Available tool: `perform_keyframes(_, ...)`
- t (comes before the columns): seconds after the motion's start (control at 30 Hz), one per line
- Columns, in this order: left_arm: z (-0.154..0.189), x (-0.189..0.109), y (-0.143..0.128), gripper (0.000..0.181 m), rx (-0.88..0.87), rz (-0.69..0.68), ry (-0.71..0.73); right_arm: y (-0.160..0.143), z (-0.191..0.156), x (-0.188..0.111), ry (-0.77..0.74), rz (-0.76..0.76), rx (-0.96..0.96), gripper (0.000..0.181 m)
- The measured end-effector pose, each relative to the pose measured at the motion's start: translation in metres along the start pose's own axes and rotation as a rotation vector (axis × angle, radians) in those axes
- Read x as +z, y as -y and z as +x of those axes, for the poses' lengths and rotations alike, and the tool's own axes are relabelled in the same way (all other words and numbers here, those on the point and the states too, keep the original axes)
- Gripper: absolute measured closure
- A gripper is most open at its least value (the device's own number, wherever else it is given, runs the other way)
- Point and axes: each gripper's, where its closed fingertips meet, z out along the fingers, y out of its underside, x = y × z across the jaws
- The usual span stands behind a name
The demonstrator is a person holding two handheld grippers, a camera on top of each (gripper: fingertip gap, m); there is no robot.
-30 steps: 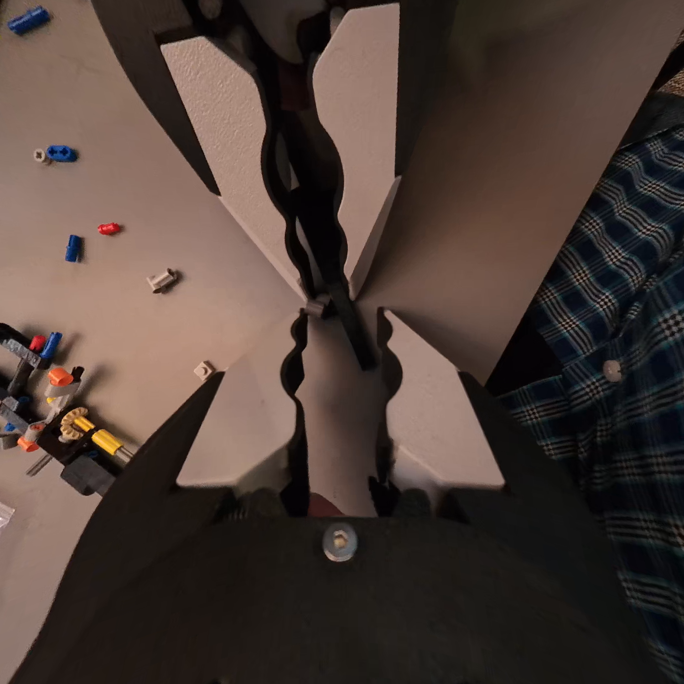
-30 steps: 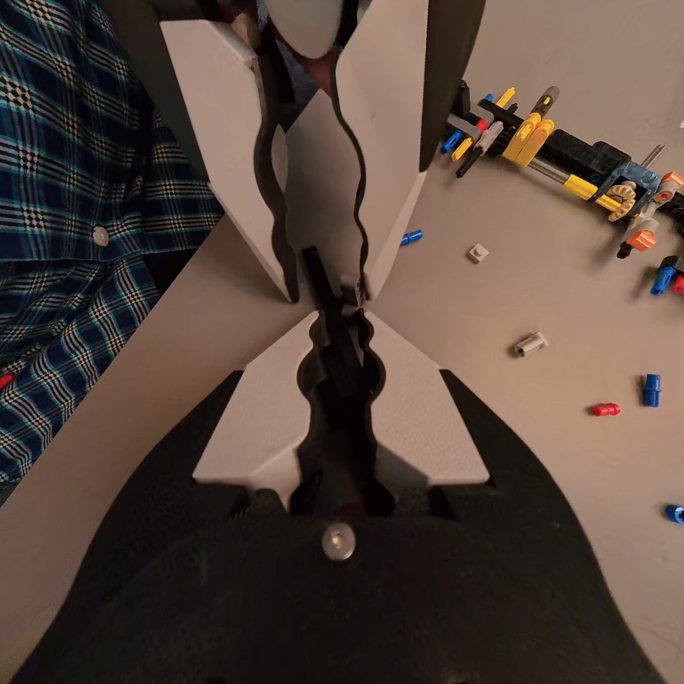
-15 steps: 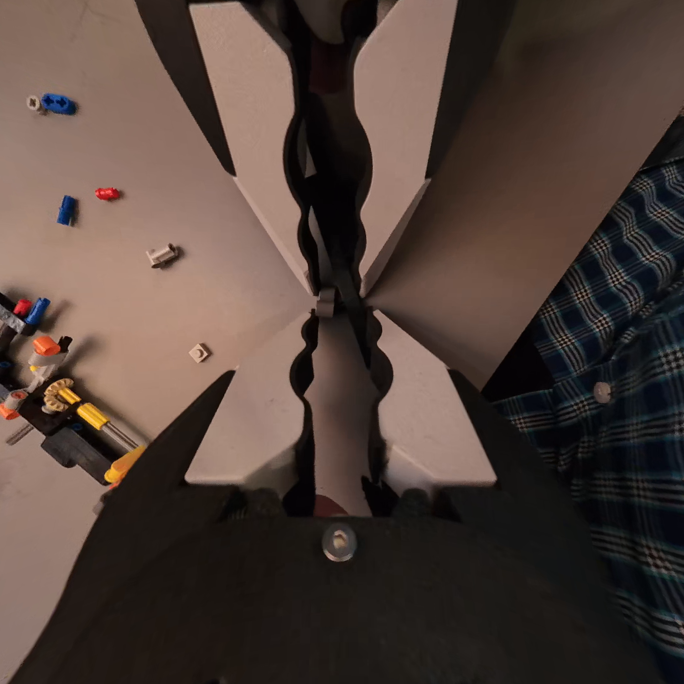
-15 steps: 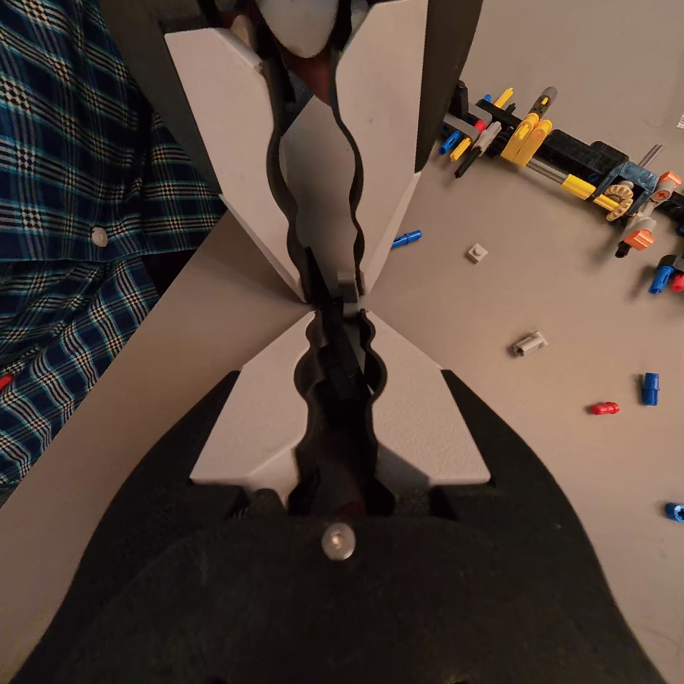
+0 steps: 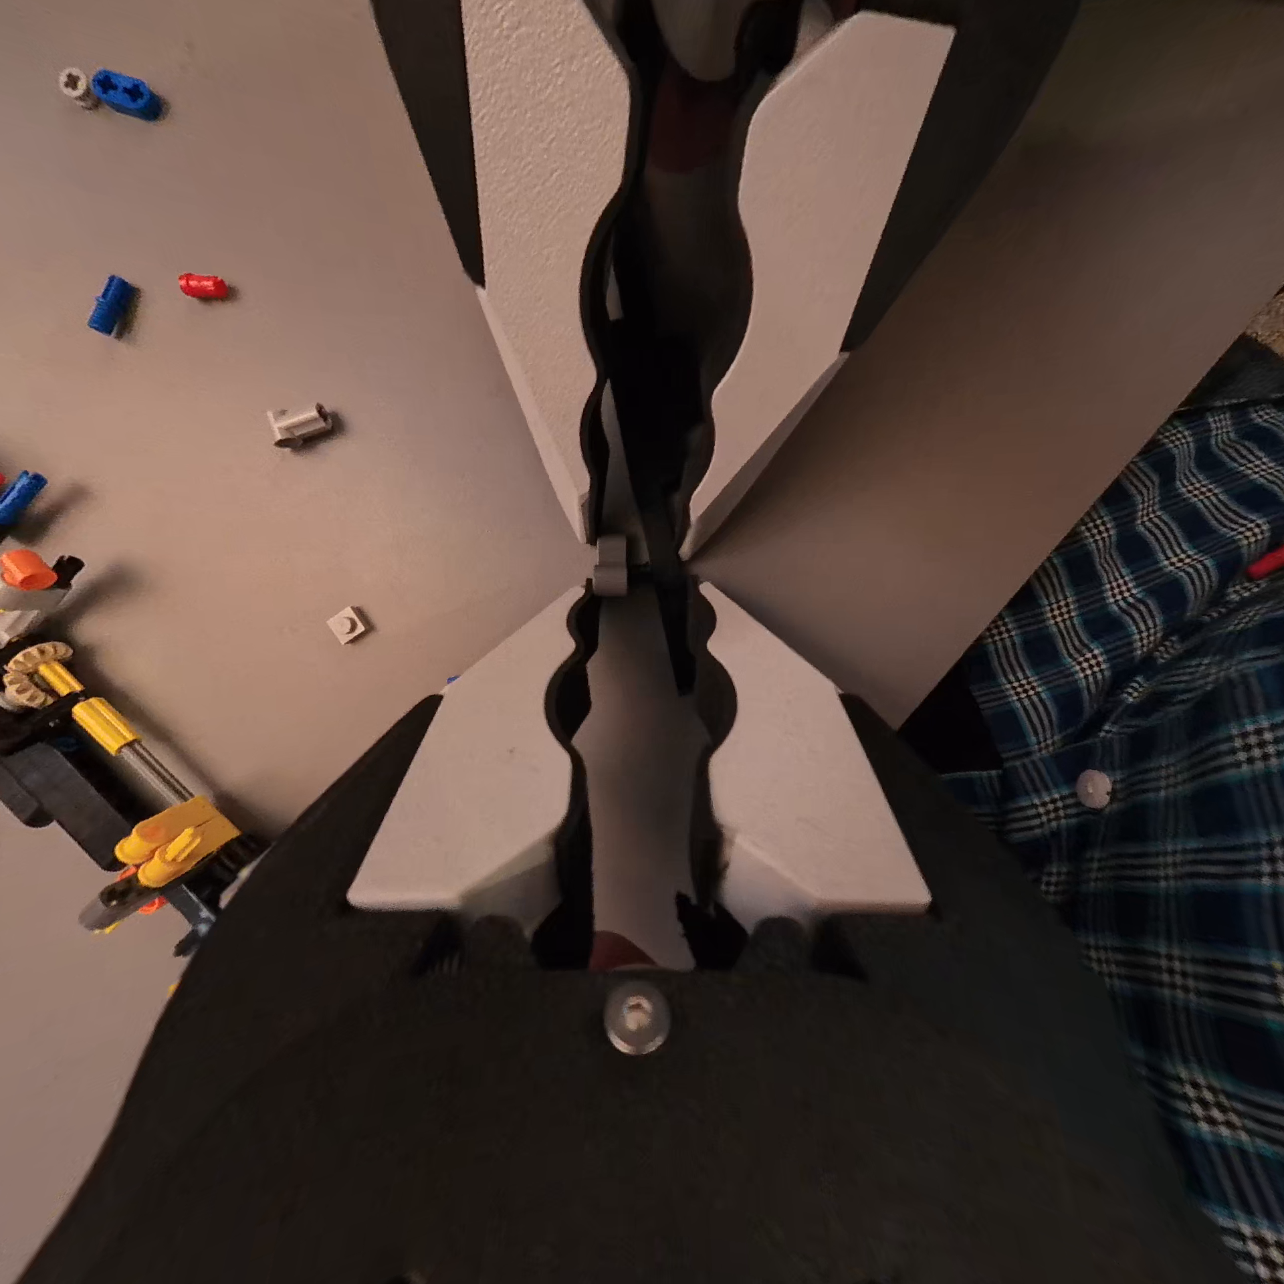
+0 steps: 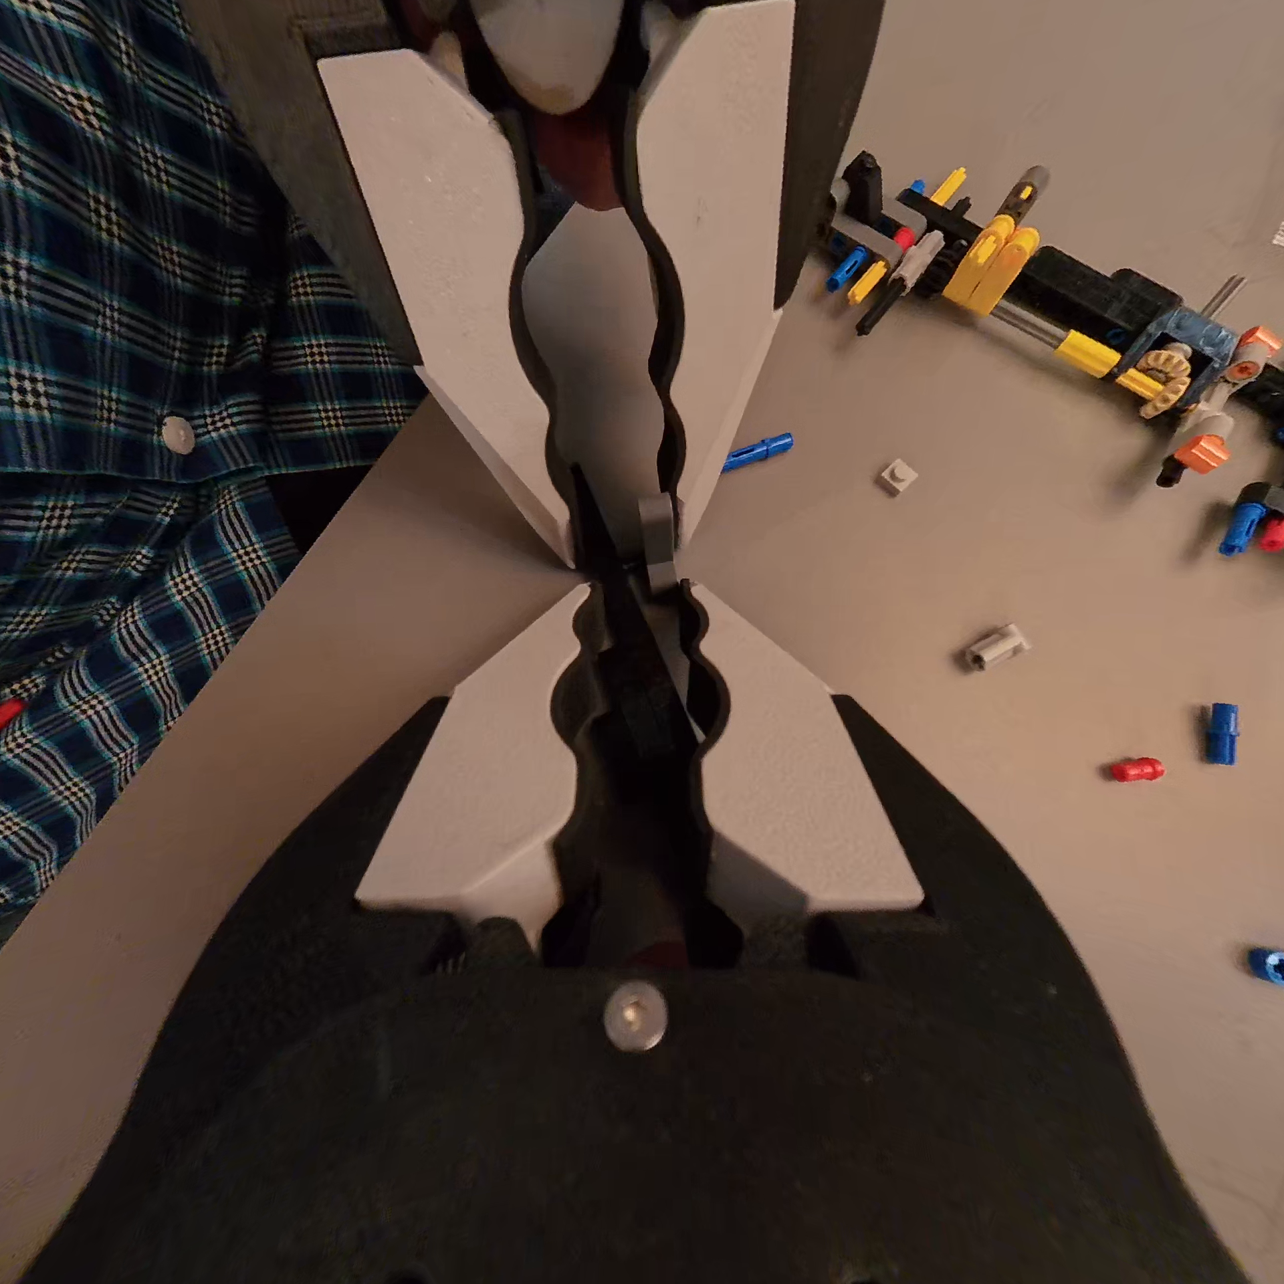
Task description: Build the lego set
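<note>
My two grippers meet tip to tip above the table. My right gripper (image 6: 643, 587) is shut on a thin black beam (image 6: 639, 695) that lies slanted between its jaws. A small grey connector (image 6: 656, 538) sits against the beam's far end. In the left wrist view my left gripper (image 5: 643, 587) is closed in from the other side. One fingertip presses the grey connector (image 5: 611, 566), the other the black beam (image 5: 677, 646). The right gripper (image 5: 638, 545) faces it from above. The left gripper (image 6: 625, 549) shows at the top of the right wrist view.
A partly built black and yellow model (image 5: 83, 729) (image 6: 1042, 278) lies on the beige table (image 5: 417, 208). Loose blue pins (image 6: 1221, 733), a red pin (image 6: 1136, 769) and grey bits (image 6: 995, 646) lie scattered. A person's plaid shirt (image 6: 139, 347) is at the table edge. The grippers are tip to tip, or close to it.
My left gripper's jaws have narrowed onto the grey connector and beam end. The two grippers have drawn closer tip to tip. The right gripper's hold is unchanged.
</note>
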Motion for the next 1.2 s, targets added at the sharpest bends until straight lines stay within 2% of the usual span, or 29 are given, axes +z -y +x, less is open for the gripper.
perform_keyframes(0.6,0.0019,0.0014,0.0004,0.16,-0.034,0.054,0.05,-0.0017,-0.0009,0.0018,0.017,-0.005,-0.02,0.158)
perform_keyframes(0.73,0.002,0.0021,0.0012,0.16,-0.039,0.07,0.046,-0.0014,-0.0044,0.0025,0.025,-0.005,-0.045,0.165)
perform_keyframes(1.1,0.0002,0.0019,0.0011,0.159,0.028,0.055,0.057,-0.0018,-0.0045,0.0022,0.027,0.0,-0.027,0.165)
perform_keyframes(1.2,0.003,0.0014,0.0004,0.152,0.059,0.043,0.029,-0.0018,-0.0046,0.0018,0.028,0.001,-0.022,0.165)
